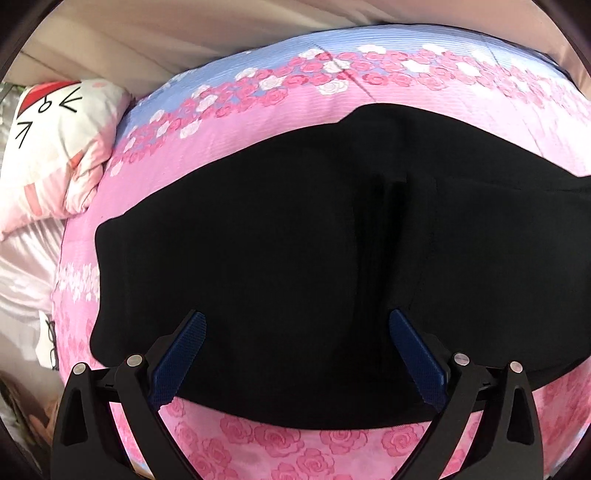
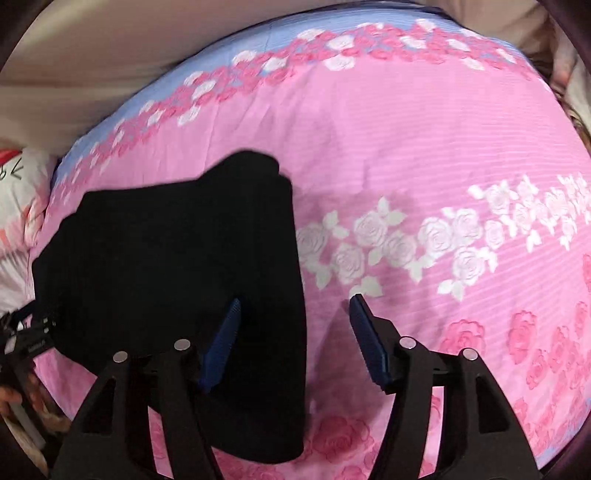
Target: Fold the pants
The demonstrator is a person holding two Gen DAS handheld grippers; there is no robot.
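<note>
The black pants [image 1: 314,240] lie flat in a folded block on a pink floral bedspread [image 1: 280,446]. My left gripper [image 1: 297,319] hovers open and empty over their near half, blue pads spread wide. In the right wrist view the pants [image 2: 166,258] fill the left side, their right edge running down the middle. My right gripper [image 2: 295,301] is open and empty, straddling that right edge: the left pad is over the black cloth, the right pad over the bedspread [image 2: 424,147].
A white and pink cartoon pillow [image 1: 55,147] lies at the left of the bed, with pale satin sheet [image 1: 26,266] below it. A beige wall or headboard [image 1: 147,33] runs behind. The left gripper's body [image 2: 26,332] shows at the right view's left edge.
</note>
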